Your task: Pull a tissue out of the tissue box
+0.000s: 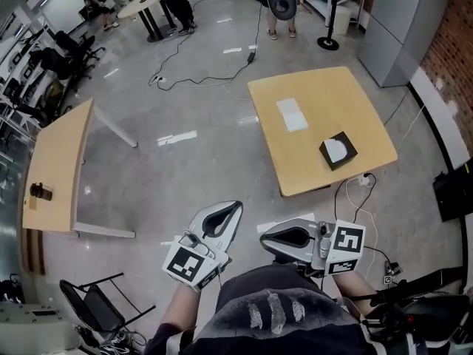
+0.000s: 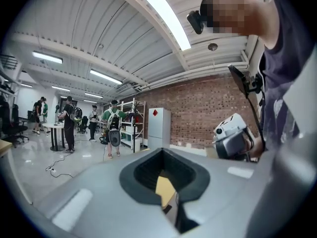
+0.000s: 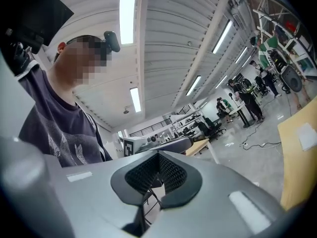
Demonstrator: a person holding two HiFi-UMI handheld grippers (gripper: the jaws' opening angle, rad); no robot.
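Note:
The black tissue box [image 1: 338,151], with white tissue showing in its top, sits near the front right corner of the square wooden table [image 1: 318,95]. Both grippers are held close to the person's body, well short of that table and pointing toward each other. My left gripper [image 1: 230,207] has its jaws closed together with nothing in them, and it fills the bottom of its own view [image 2: 163,177]. My right gripper [image 1: 267,237] is also shut and empty, as its own view [image 3: 157,175] shows. No tissue box appears in either gripper view.
A flat white sheet [image 1: 291,114] lies mid-table. A power strip [image 1: 363,177] and cables hang off the table's front edge. Another wooden table [image 1: 55,165] stands to the left, with a folding chair [image 1: 96,302] below it. People stand far back, past floor cables [image 1: 199,72].

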